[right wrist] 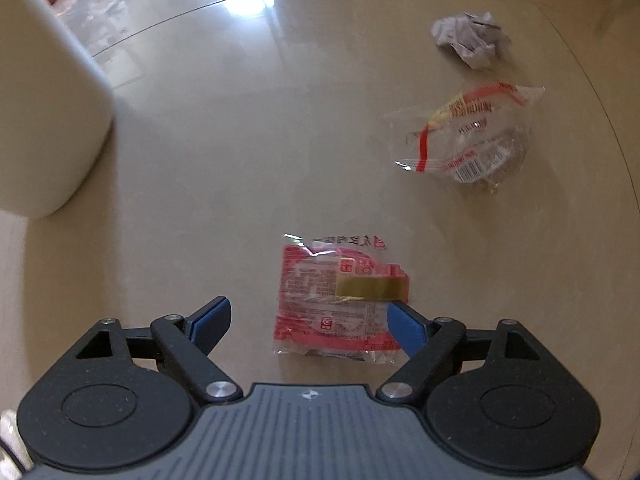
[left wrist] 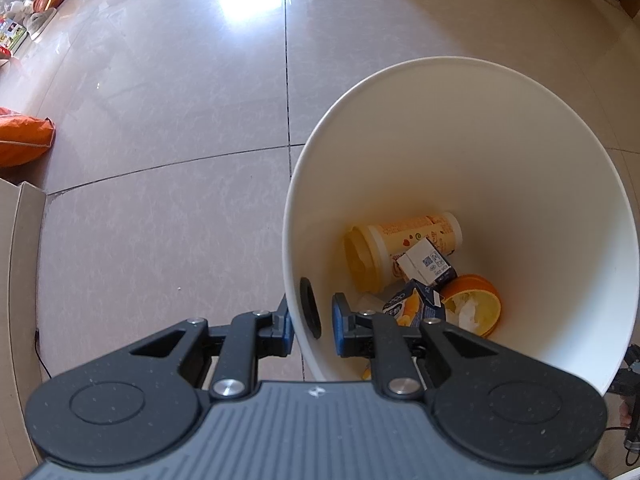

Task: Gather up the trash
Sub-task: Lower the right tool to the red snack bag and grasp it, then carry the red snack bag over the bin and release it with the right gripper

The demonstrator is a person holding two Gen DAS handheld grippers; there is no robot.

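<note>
White plastic waste bin (left wrist: 460,152), round, tilted toward the camera; its near wall is clamped between the blue pads of the left gripper (left wrist: 312,326), one pad outside, one inside. Contents: yellow-lidded cylindrical tub (left wrist: 400,252), two small cartons (left wrist: 426,266), orange lid (left wrist: 476,304). Beige tiled floor (right wrist: 240,140): red-printed clear plastic wrapper (right wrist: 332,300), flat, lying between the spread, empty fingers of the right gripper (right wrist: 308,322). Clear wrapper with a red stripe (right wrist: 464,136) and crumpled grey paper ball (right wrist: 470,40) lie farther off, apart.
</note>
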